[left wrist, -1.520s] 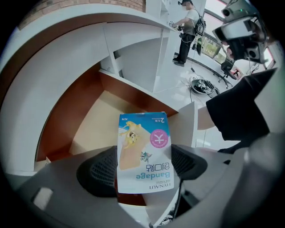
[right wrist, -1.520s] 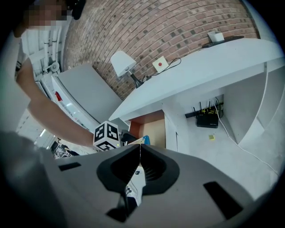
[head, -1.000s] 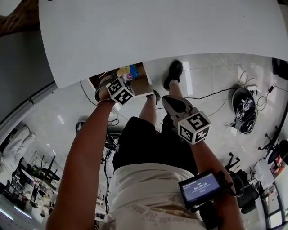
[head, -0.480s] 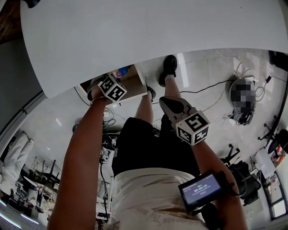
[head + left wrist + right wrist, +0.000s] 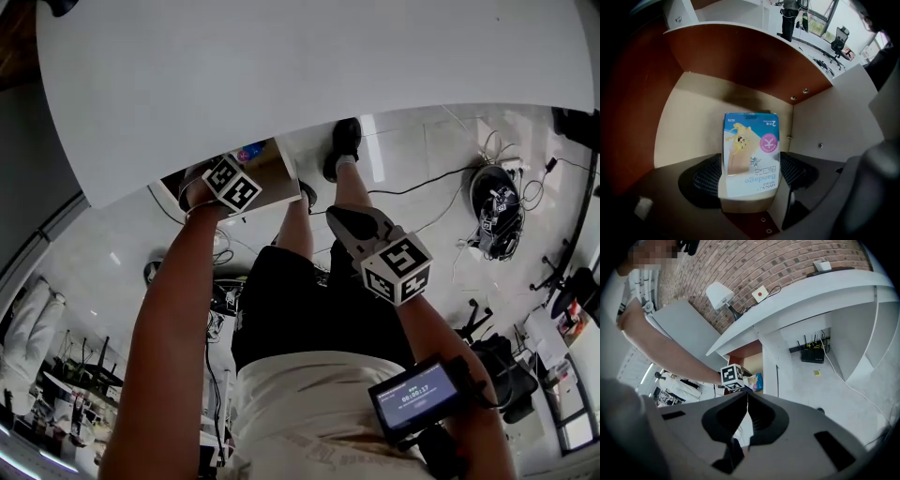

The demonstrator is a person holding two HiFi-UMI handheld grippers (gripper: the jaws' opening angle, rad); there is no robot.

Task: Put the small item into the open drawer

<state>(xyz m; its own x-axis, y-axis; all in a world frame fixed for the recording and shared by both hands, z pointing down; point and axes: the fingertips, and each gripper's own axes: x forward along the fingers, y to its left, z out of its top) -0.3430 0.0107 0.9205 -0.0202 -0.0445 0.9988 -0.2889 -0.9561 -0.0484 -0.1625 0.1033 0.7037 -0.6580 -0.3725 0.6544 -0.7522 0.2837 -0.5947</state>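
**Left gripper [image 5: 751, 174] edged farther under the desk, into the drawer**

Item: bandage box [image 5: 751, 159], blue and cream, clamped between the left jaws. It juts ahead of them over the pale floor of the open drawer [image 5: 689, 117], short of the brown back wall. Right gripper [image 5: 746, 408]: jaws pressed together, empty, well apart from the left.

- Drawer [image 5: 689, 117]: floor bare to the left of the bandage box [image 5: 751, 154] and behind it; a claw could pass there.
- Left claw [image 5: 751, 174]: gap fully taken up by the box, one jaw on each side.
- Pale side wall [image 5: 829, 126] near that claw's right jaw; little room on that side. Brown back wall [image 5: 740, 51] well behind the box.
- Head view: white surface [image 5: 309, 66] overhangs the drawer; only a front strip is open from above, partly covered by the left marker cube [image 5: 232, 184].
- Right gripper view: forearm [image 5: 670, 352] and cube cross the drawer mouth. Right claw [image 5: 747, 399], jaws together, well apart from it in open air.
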